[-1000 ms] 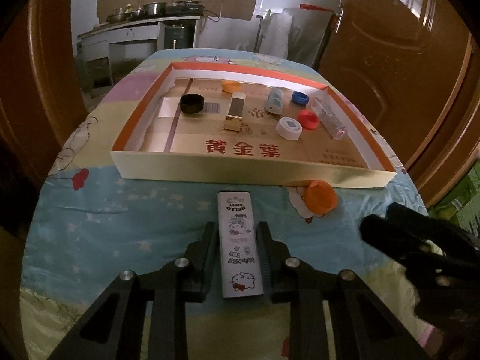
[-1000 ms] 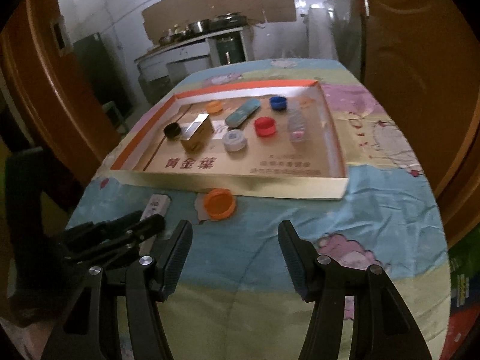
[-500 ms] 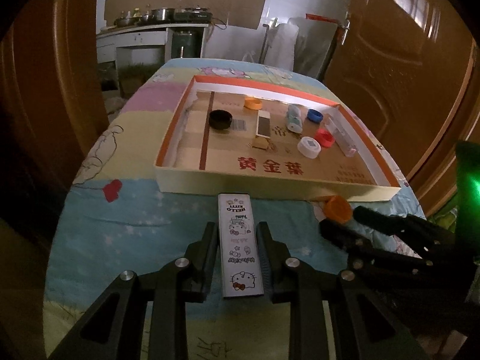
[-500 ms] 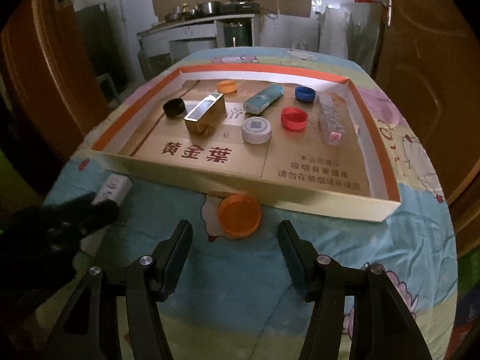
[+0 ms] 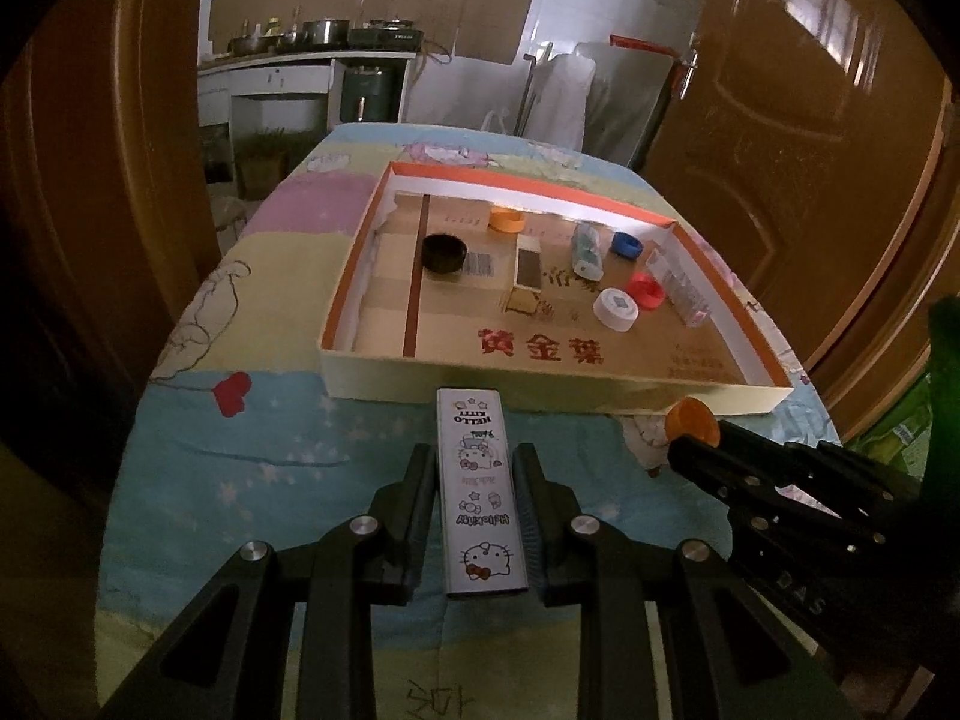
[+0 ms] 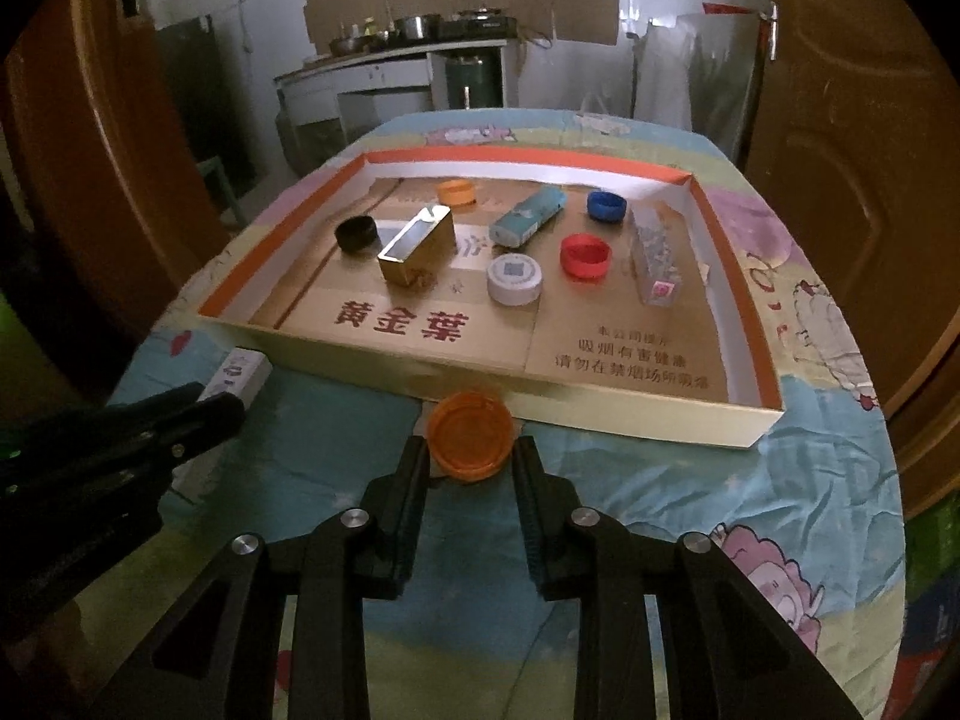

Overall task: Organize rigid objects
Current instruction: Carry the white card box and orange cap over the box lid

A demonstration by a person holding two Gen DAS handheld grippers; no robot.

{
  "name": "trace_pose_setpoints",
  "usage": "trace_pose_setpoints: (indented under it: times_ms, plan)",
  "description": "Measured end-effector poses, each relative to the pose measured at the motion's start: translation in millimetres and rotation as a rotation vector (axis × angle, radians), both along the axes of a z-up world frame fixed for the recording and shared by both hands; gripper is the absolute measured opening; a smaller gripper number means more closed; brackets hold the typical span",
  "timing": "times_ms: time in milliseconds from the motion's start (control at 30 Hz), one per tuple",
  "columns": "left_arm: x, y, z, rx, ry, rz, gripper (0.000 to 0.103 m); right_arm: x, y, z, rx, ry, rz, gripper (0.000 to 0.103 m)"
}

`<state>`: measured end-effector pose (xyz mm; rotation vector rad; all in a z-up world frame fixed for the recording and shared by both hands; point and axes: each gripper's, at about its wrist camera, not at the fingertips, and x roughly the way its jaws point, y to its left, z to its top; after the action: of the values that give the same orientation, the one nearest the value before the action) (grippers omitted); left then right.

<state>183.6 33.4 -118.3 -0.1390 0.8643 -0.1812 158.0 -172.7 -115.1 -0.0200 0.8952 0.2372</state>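
Note:
My left gripper (image 5: 474,462) is shut on a white Hello Kitty box (image 5: 477,486) and holds it above the cloth, just before the tray's near wall. My right gripper (image 6: 471,456) has its fingers on both sides of an orange bottle cap (image 6: 471,435), which lies on the cloth against the tray's near wall (image 6: 540,402). The cap also shows in the left wrist view (image 5: 693,420). The shallow cardboard tray (image 5: 384,378) holds a black cap (image 5: 444,252), a gold box (image 6: 417,246), a white cap (image 6: 514,279), a red cap (image 6: 585,256) and several more items.
The table wears a patterned cloth (image 6: 810,480) with cartoon prints. Brown doors (image 5: 810,150) stand close on both sides. A kitchen counter (image 6: 390,60) with pots stands at the back. The left gripper shows in the right wrist view (image 6: 222,408), close to the left.
My right gripper has moved forward and closed in around the orange cap, which was lying ahead of its wide-open fingers. My left gripper has lifted a little with the Hello Kitty box.

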Motion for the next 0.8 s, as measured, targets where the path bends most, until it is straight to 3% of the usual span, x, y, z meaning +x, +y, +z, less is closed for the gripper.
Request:
trace_pose_setpoints:
  times_ms: [367, 800]
  plan:
    - [3, -2, 31, -0.004, -0.056, -0.011, 0.027, -8, -1, 30, 0.030, -0.056, 0.011, 0.029]
    - [31, -2, 58, 0.002, -0.099, 0.000, 0.027, 11, -1, 54, 0.028, -0.103, 0.038, 0.029]
